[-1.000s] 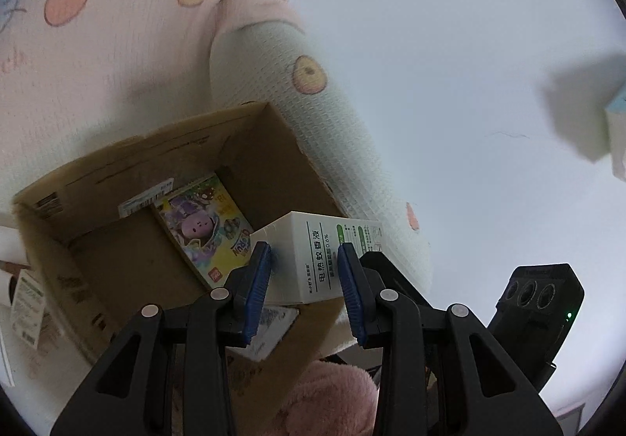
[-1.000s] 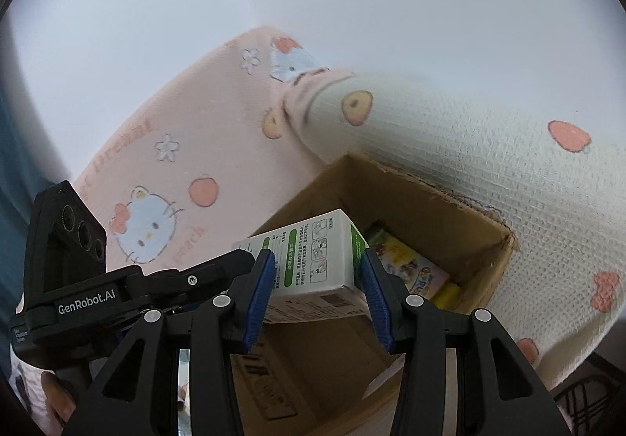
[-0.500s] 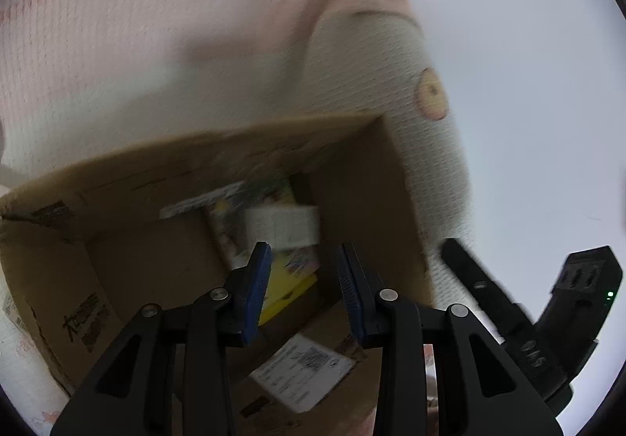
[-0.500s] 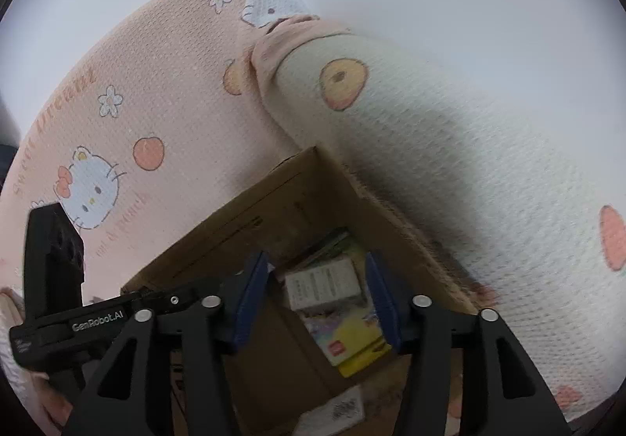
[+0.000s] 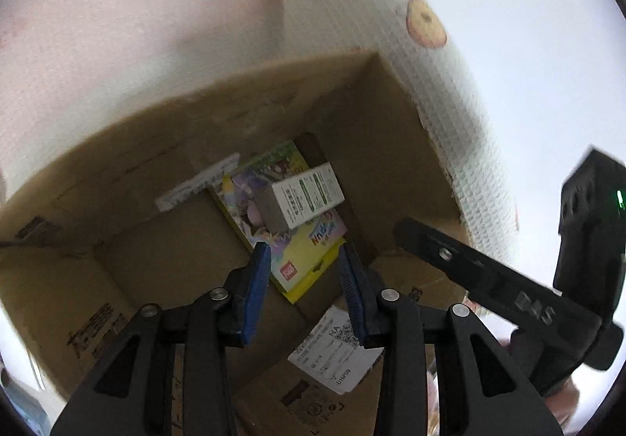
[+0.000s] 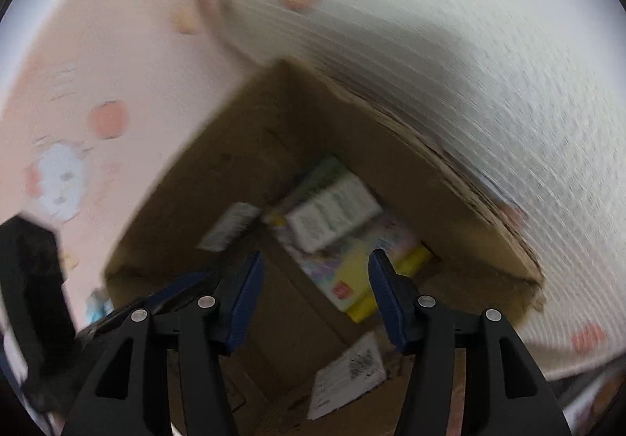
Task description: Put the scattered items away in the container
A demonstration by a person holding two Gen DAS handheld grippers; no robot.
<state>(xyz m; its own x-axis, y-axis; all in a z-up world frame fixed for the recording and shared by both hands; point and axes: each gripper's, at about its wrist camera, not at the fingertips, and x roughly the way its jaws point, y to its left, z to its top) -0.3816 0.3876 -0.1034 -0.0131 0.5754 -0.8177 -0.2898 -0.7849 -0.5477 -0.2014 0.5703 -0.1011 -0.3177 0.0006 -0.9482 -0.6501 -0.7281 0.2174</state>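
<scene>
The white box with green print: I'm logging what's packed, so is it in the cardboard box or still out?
In. The white box with green print lies on the colourful toy package inside the cardboard box, free of both grippers.

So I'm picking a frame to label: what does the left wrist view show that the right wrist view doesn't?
Only the left view gives sharp print on the white box and shows the right gripper's body with a green light. Only the right view, blurred, shows the cat print on the pink blanket. Both show the cardboard box, the colourful pack under the white box, and open, empty jaws.
</scene>
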